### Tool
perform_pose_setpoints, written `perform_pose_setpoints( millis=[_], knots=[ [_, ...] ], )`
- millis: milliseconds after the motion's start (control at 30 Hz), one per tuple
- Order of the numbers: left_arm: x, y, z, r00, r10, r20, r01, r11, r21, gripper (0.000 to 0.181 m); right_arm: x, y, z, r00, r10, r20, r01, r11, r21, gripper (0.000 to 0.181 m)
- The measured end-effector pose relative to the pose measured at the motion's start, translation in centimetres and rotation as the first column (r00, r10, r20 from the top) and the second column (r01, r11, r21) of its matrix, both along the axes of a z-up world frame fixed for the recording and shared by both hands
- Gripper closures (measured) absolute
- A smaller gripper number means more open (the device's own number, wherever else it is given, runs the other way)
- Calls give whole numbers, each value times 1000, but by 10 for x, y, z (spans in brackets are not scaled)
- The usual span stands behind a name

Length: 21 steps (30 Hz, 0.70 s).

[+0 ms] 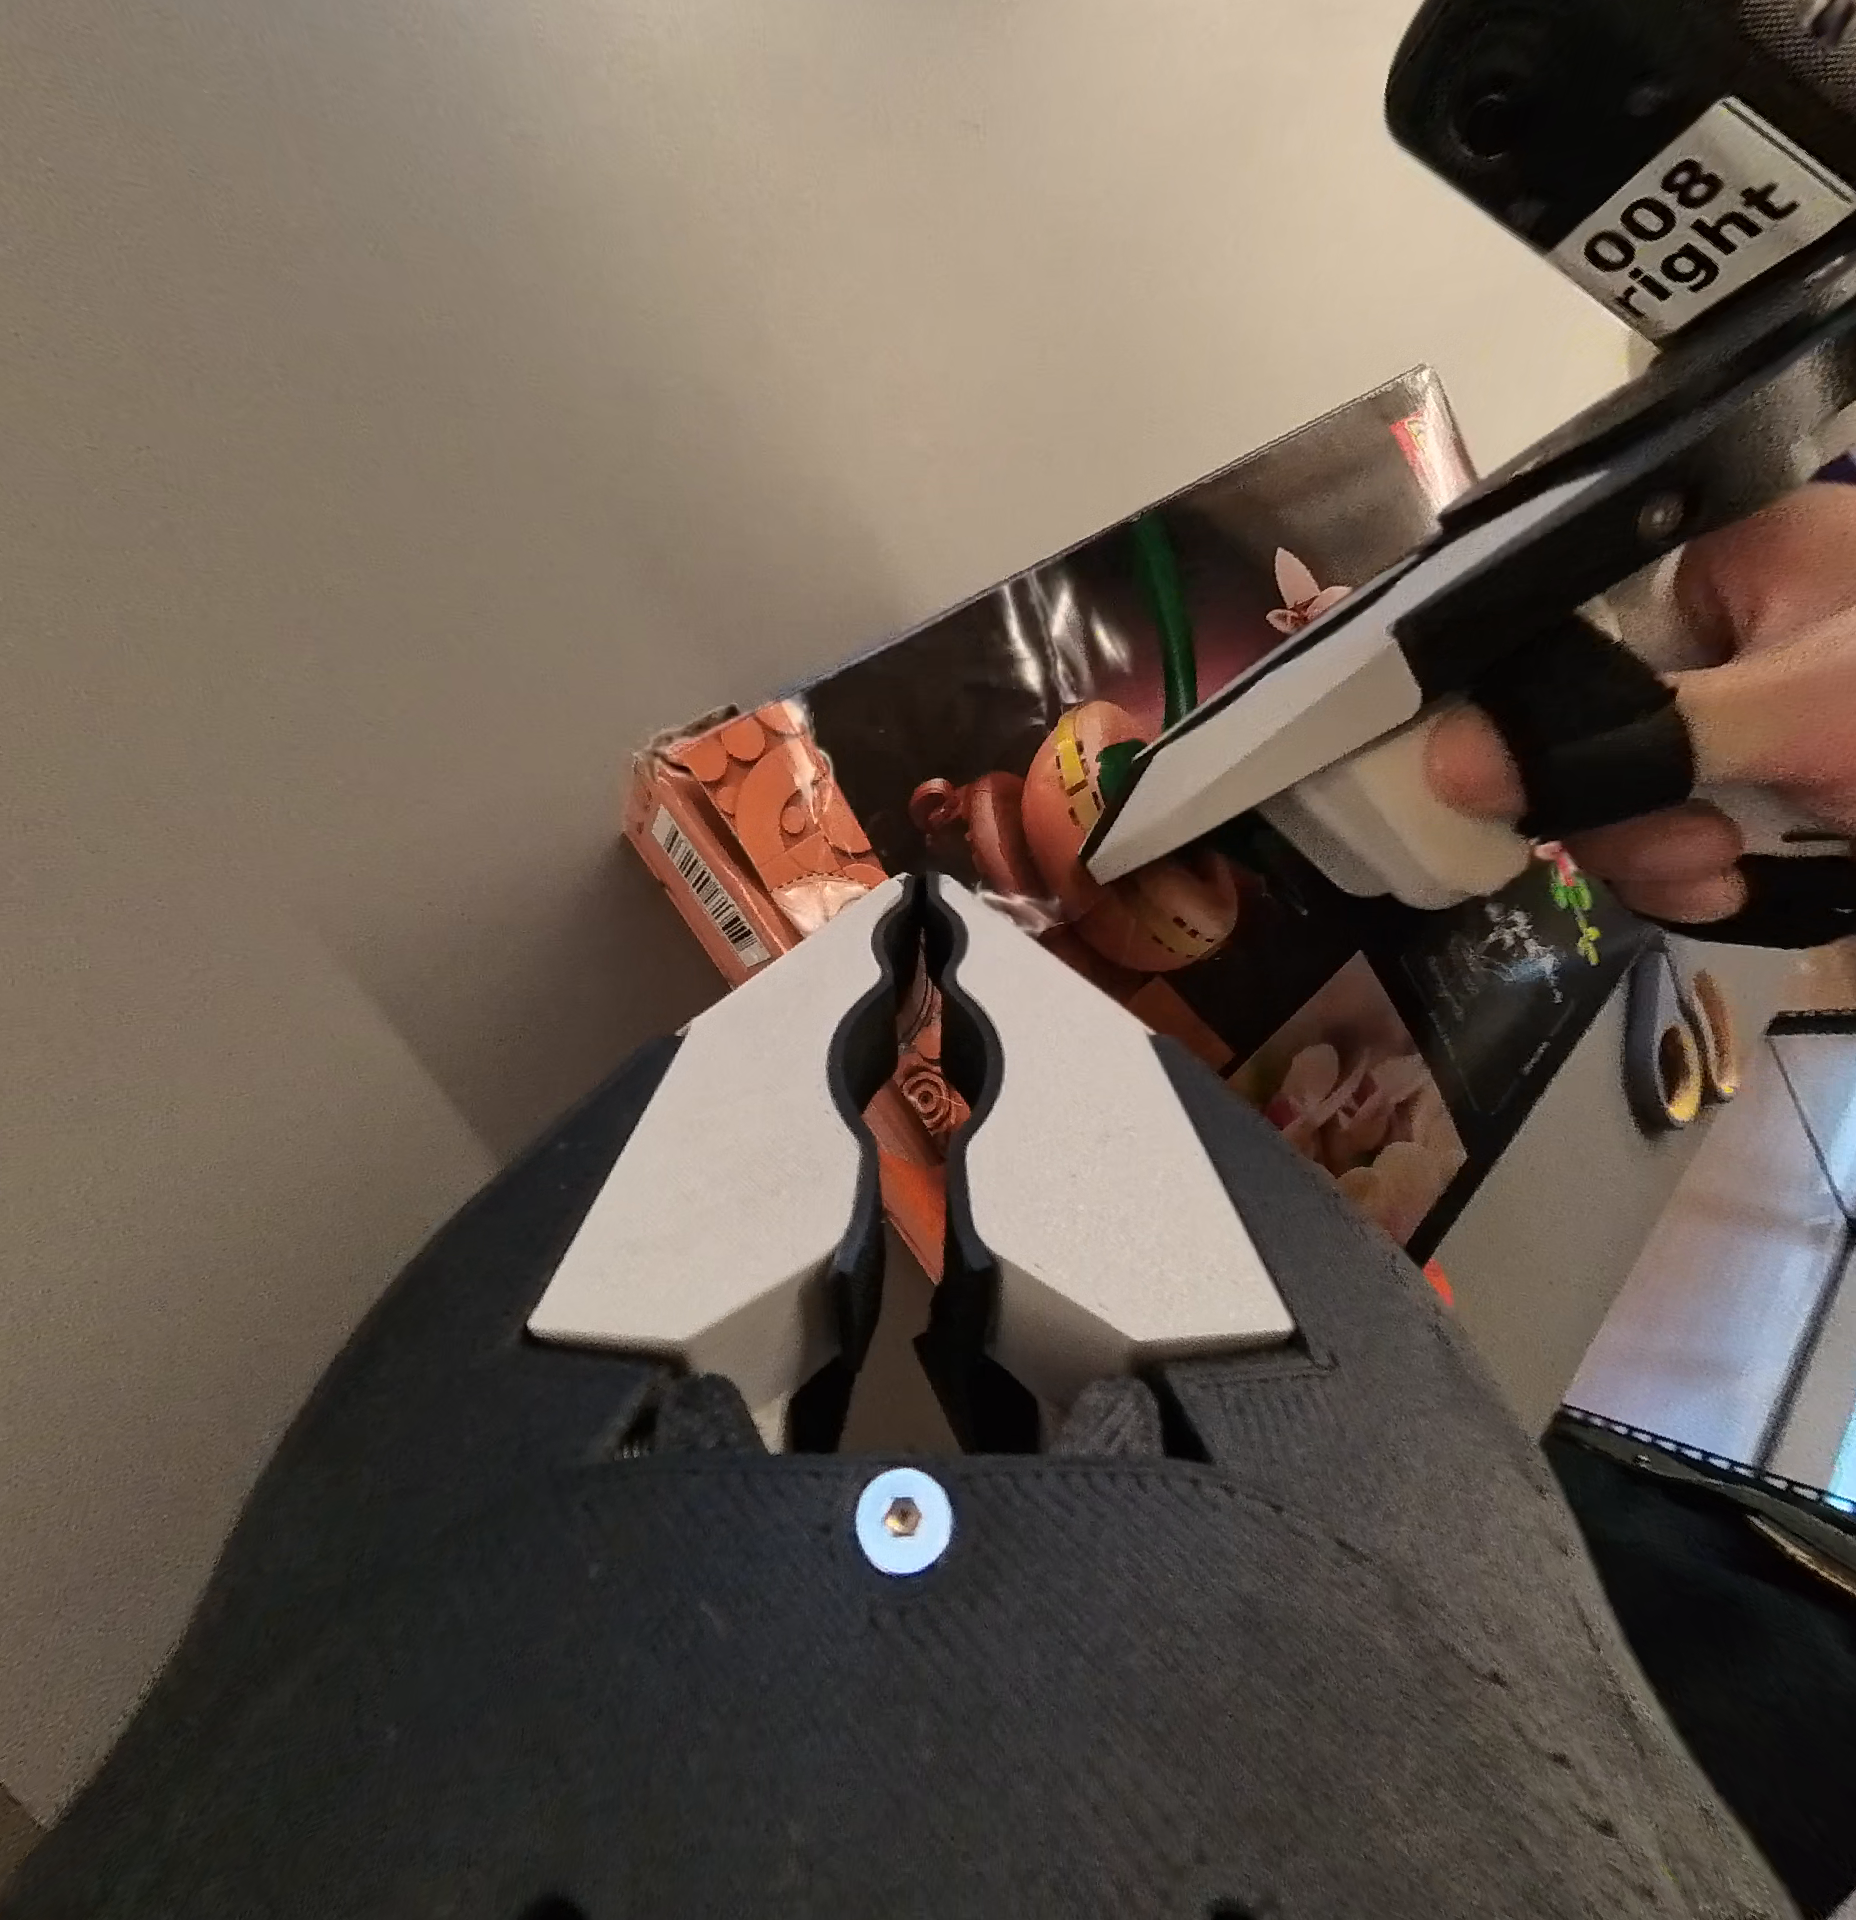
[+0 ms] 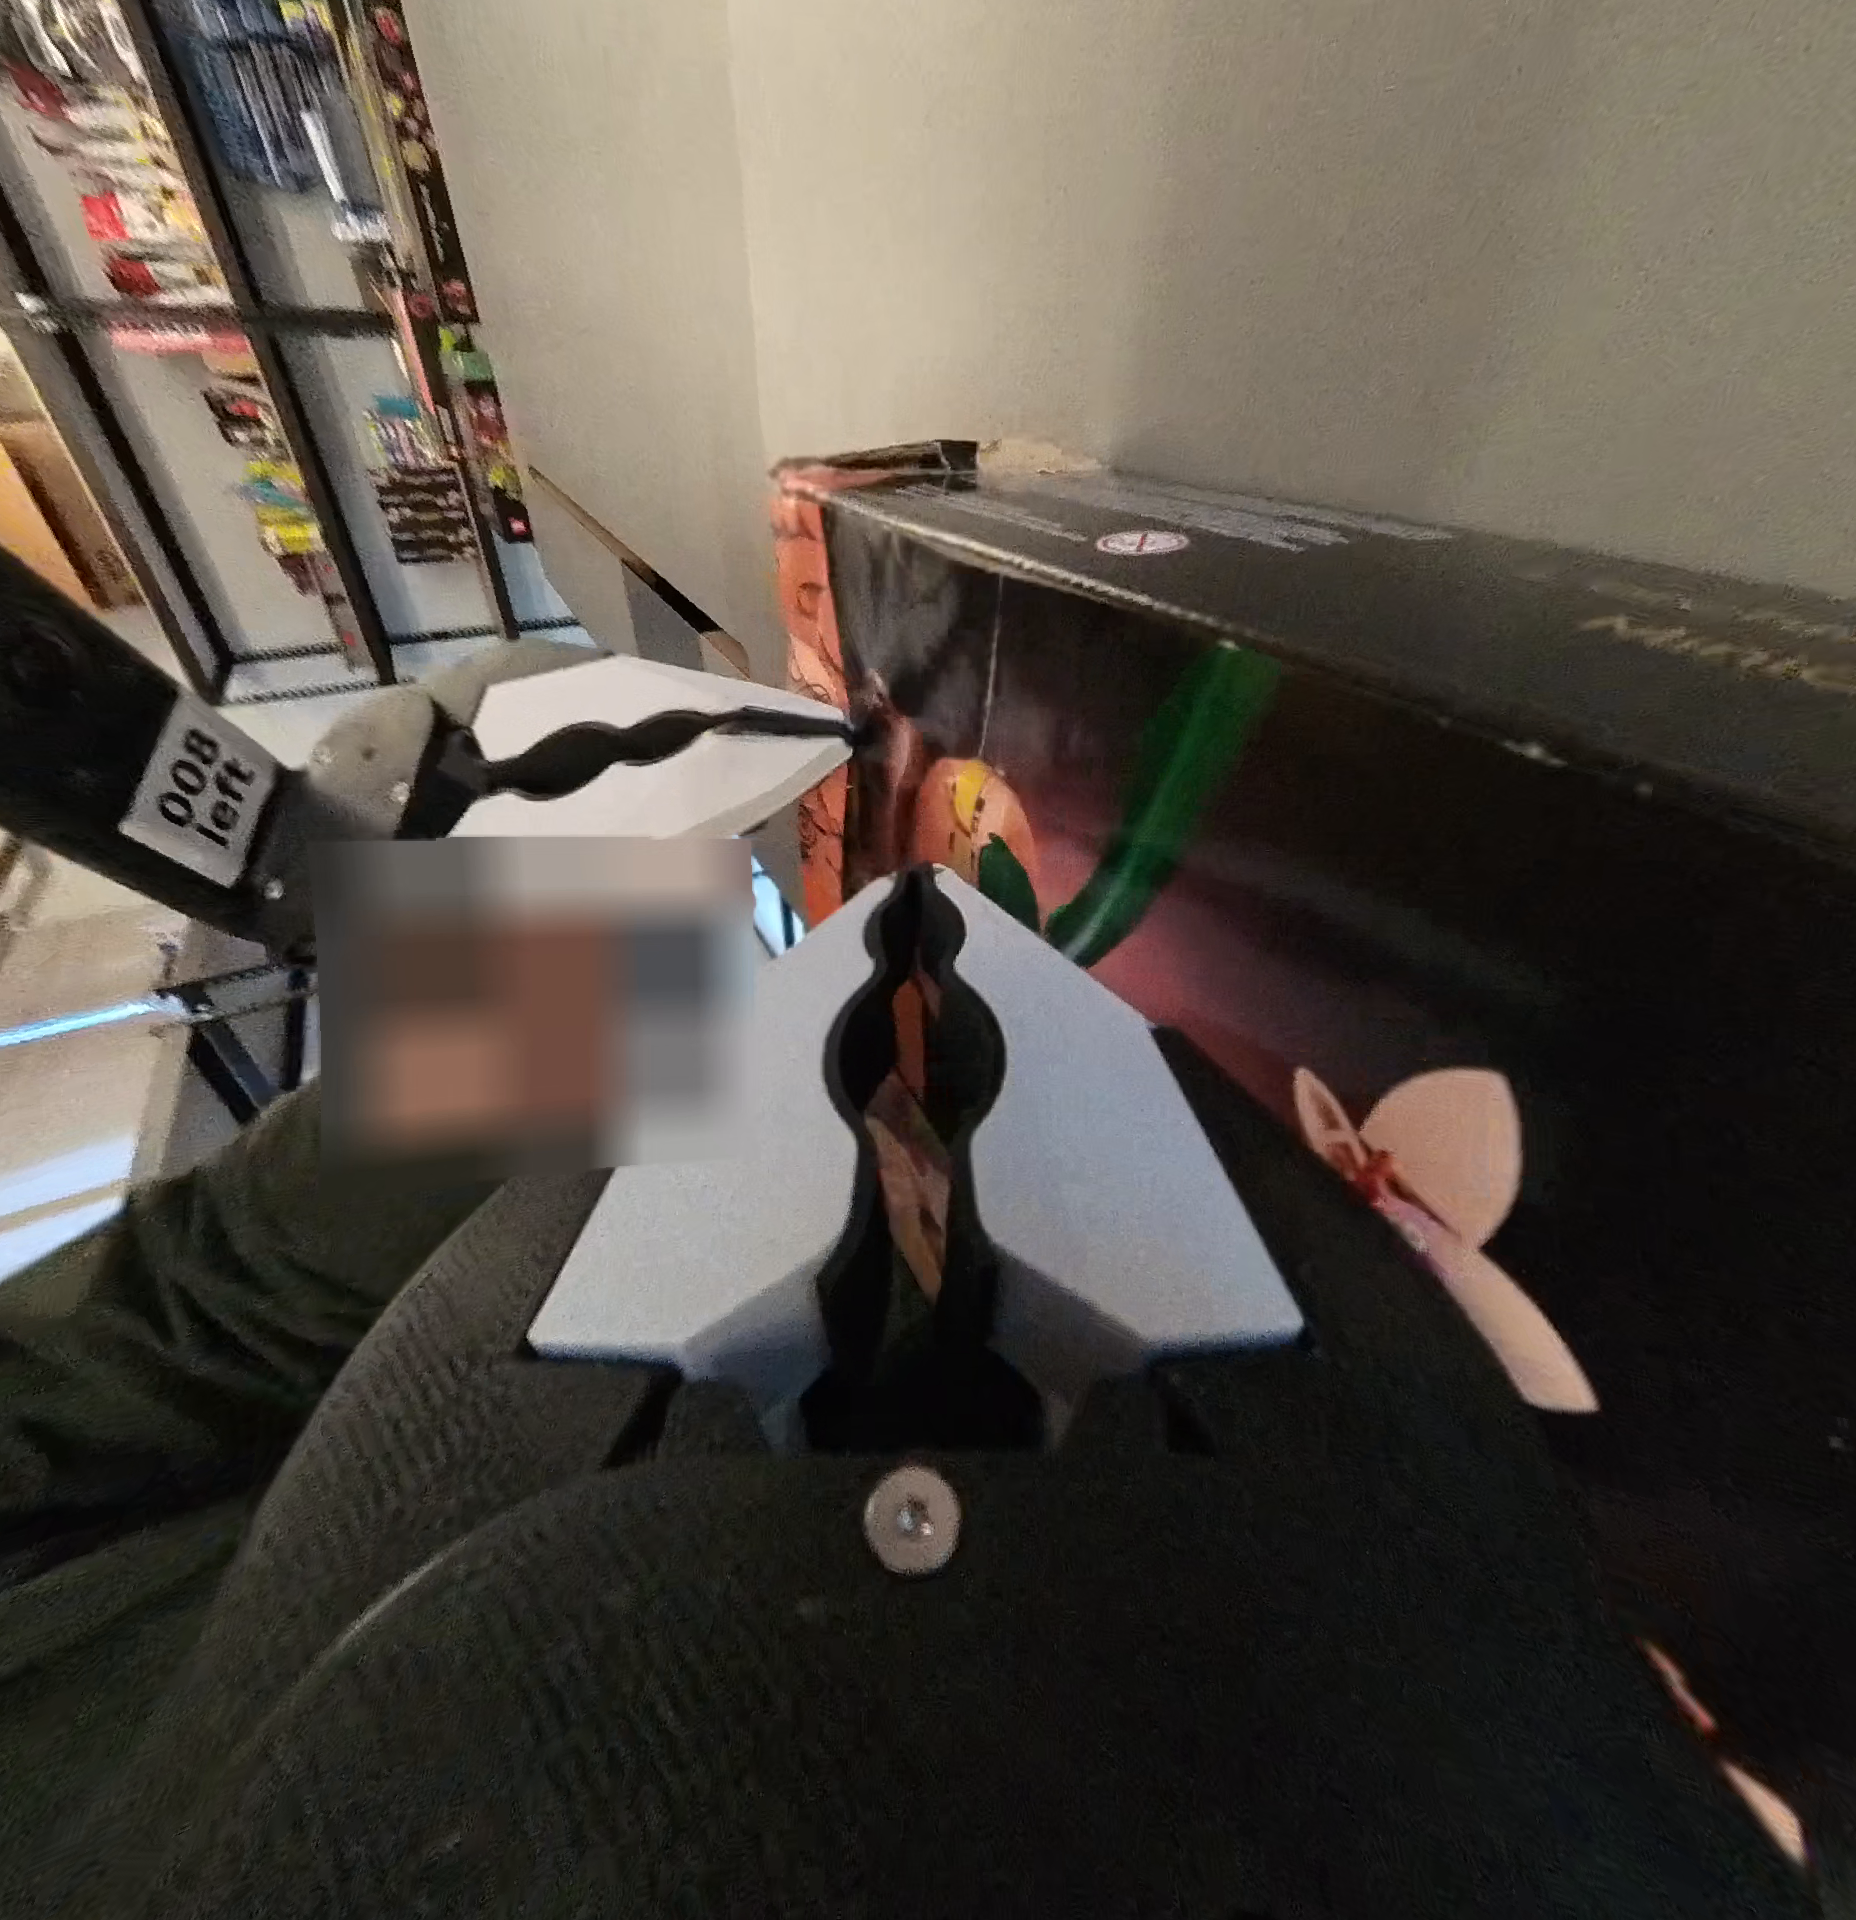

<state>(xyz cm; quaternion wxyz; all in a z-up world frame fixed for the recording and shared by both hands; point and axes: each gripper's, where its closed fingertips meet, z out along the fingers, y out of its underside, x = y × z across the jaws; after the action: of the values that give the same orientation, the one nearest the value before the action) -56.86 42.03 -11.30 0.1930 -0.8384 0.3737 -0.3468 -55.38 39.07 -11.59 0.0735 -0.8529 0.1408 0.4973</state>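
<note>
A large black cardboard box (image 1: 1319, 987) printed with orange and pink flowers stands against a beige wall; its narrow end (image 1: 726, 831) is orange. My left gripper (image 1: 922, 883) is shut, its tips at the box's edge beside the orange end, where torn clear film shows. In the right wrist view the left gripper (image 2: 846, 727) touches the same upper corner of the box (image 2: 1423, 831). My right gripper (image 2: 919, 878) is shut, its tips against the box's front face. It also shows in the left wrist view (image 1: 1100, 857). Whether either pinches film cannot be told.
A beige wall (image 1: 488, 416) runs behind the box. A black-framed glass display case (image 2: 228, 312) with colourful goods stands at the left. A person's hand (image 1: 1755, 665) holds the right gripper; a dark green sleeve (image 2: 176, 1351) lies below the left one. Left tips to right tips: about 4 cm.
</note>
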Motion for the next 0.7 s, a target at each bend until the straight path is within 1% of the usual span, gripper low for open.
perform_pose_setpoints(
  millis=[167, 233, 300, 367, 467, 500, 567, 600, 633, 700],
  knots=[
    [-9, -7, 4, 998, -30, 48, 37, 988, -153, 181, 0, -2, -3, 998, 39, 39, -42, 996, 74, 181],
    [-15, -10, 7, 997, -41, 70, 54, 980, -192, 181, 0, -2, -4, 998, 41, 48, -45, 995, 89, 181],
    [-22, -5, 8, 998, -29, 56, 38, 984, -171, 181, 0, -2, -4, 998, 42, 47, -46, 995, 89, 181],
    [-23, 4, 12, 999, -3, 49, 9, 991, -133, 175, 0, -2, -4, 998, 44, 44, -47, 995, 84, 181],
    [-12, 6, 13, 999, -26, 37, 30, 991, -128, 176, 0, -2, -3, 998, 43, 44, -46, 995, 87, 181],
    [-8, 4, 12, 999, -39, 33, 43, 991, -130, 181, 0, -2, -3, 998, 42, 44, -46, 995, 88, 180],
    [-2, 5, 4, 999, -42, 3, 42, 991, -125, 181, 0, -2, -3, 998, 41, 45, -45, 995, 94, 180],
    [1, 5, 2, 999, -29, 17, 31, 990, -136, 181, 0, -2, -3, 998, 39, 46, -44, 994, 98, 180],
    [3, 8, 2, 999, 14, 35, -8, 986, -167, 181, 1, -1, -3, 998, 36, 46, -41, 994, 99, 180],
    [4, 10, 2, 990, 116, 80, -90, 957, -275, 181, 1, -1, -3, 999, 33, 42, -37, 994, 102, 180]
  ],
)
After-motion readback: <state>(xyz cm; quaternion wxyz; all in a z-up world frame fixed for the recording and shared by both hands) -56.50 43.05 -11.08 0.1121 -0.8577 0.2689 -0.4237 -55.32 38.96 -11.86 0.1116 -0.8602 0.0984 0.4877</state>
